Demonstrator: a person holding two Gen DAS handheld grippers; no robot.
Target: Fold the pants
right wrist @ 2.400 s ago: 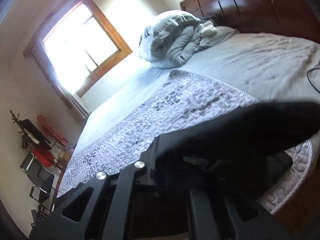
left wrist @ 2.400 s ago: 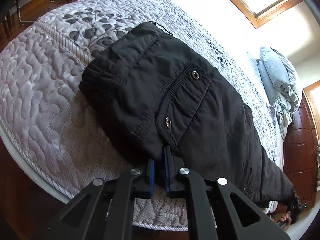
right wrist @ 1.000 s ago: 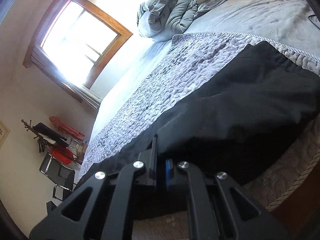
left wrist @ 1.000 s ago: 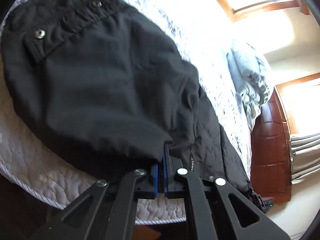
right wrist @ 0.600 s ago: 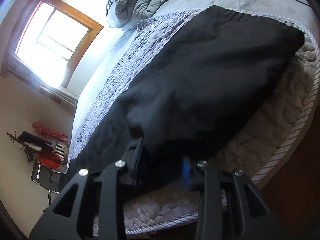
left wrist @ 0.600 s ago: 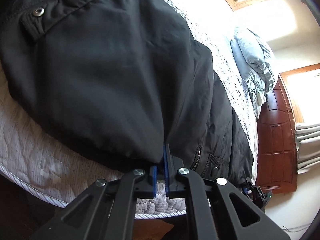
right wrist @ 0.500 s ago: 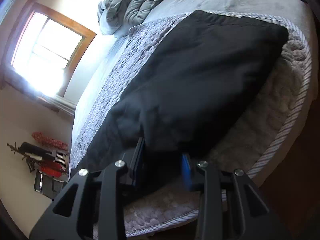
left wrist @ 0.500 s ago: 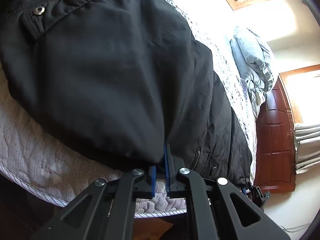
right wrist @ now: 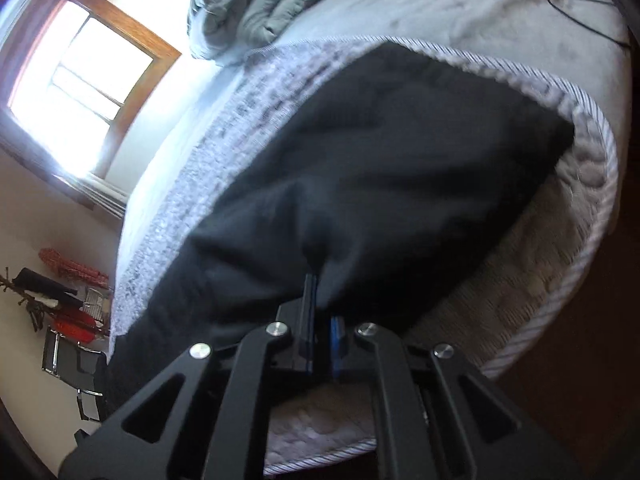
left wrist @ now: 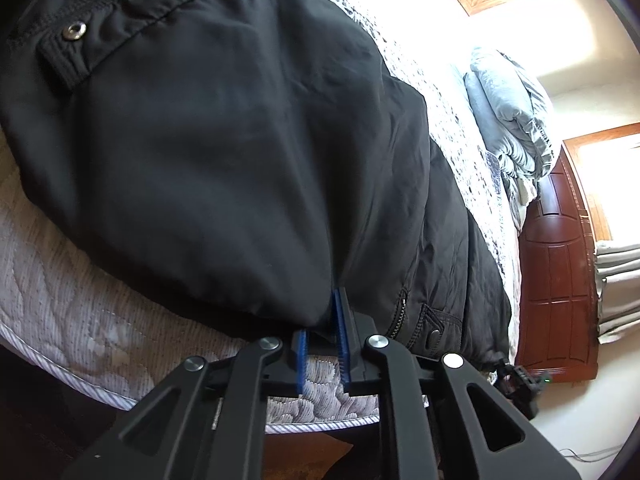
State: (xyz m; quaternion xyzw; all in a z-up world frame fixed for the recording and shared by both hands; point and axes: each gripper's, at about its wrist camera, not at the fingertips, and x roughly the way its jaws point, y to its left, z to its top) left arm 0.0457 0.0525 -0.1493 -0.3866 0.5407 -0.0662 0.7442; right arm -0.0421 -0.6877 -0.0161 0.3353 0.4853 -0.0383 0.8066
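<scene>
Black pants (left wrist: 248, 152) lie folded lengthwise on the quilted grey bedspread (left wrist: 72, 308), waistband with snap buttons at the upper left. My left gripper (left wrist: 322, 320) stands at the near edge of the pants, its blue pads parted a little, with the cloth edge lying over the gap. In the right wrist view the pants (right wrist: 400, 184) spread over the bed's corner. My right gripper (right wrist: 322, 308) is at their near edge with its blue pads close together and a pinch of black cloth between them.
A bundled grey duvet (left wrist: 512, 112) lies at the head of the bed by a dark wooden headboard (left wrist: 560, 280). Windows (right wrist: 80, 92) are bright. A black chair and red items (right wrist: 68, 332) stand by the wall. The bed edge (right wrist: 560, 320) drops to a dark floor.
My left gripper's pads have parted after being shut on the pants edge. My right gripper was open half a second ago and has now closed on the cloth near the hem.
</scene>
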